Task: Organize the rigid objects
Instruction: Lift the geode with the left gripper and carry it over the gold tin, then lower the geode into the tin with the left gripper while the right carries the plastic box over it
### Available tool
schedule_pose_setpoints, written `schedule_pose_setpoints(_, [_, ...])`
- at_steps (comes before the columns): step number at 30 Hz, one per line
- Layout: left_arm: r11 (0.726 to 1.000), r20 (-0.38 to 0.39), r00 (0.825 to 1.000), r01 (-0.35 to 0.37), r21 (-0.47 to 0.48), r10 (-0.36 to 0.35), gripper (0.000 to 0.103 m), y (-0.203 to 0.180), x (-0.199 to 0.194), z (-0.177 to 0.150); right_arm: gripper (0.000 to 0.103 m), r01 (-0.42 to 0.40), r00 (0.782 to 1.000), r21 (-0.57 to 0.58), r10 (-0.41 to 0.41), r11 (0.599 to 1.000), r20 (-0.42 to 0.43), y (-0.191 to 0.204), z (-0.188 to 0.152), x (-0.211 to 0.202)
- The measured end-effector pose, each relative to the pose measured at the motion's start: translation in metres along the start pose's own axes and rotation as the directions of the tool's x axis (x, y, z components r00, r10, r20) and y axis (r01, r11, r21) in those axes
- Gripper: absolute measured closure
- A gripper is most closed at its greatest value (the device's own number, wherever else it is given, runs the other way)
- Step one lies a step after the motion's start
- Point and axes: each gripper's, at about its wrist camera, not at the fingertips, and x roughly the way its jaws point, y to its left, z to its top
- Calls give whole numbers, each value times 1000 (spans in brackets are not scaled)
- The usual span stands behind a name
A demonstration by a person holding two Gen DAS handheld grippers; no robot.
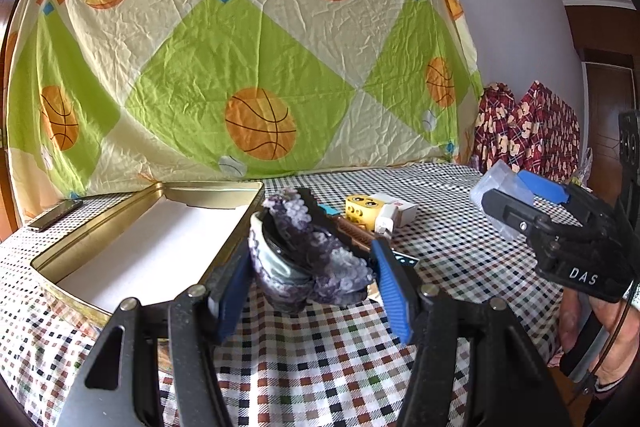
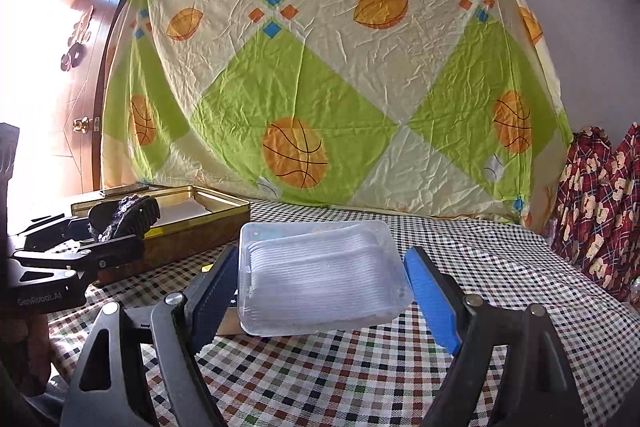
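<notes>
My left gripper (image 1: 310, 281) is shut on a purple sequinned hair clip (image 1: 312, 259) and holds it above the checked tablecloth, just right of the gold tin box (image 1: 132, 223). It also shows in the right wrist view (image 2: 120, 227), with the clip (image 2: 124, 213) in front of the tin (image 2: 192, 231). My right gripper (image 2: 320, 283) is shut on a clear plastic box (image 2: 320, 267) of white ridged items, held above the table. In the left wrist view the right gripper (image 1: 516, 195) is at the right with that box (image 1: 500, 183).
A yellow toy block (image 1: 360, 209), a white charger box (image 1: 394, 213) and a brown comb-like item (image 1: 356, 233) lie behind the clip. A phone (image 1: 56, 215) lies at the far left. A sheet hangs behind; patterned cloth (image 2: 600, 203) is at right.
</notes>
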Motion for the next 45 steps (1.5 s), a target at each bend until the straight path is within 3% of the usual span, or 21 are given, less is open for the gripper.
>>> schedule_pose_setpoints(9, [1000,39,999,-7,-1,7,44,4,-7,3,19,97,994,70,-100,993,45,-5,1,-6])
schedule_pose_setpoints(15, [999,67,997,-41,10,41,44,8,-14,5,19,111,992,82,-115,991,49,3,3,-5])
schedule_pose_setpoints(45, [984,49,986,-154,-88,159,44,64,-19,7,19,12,1000,26,-12,1000,5,67,9,13])
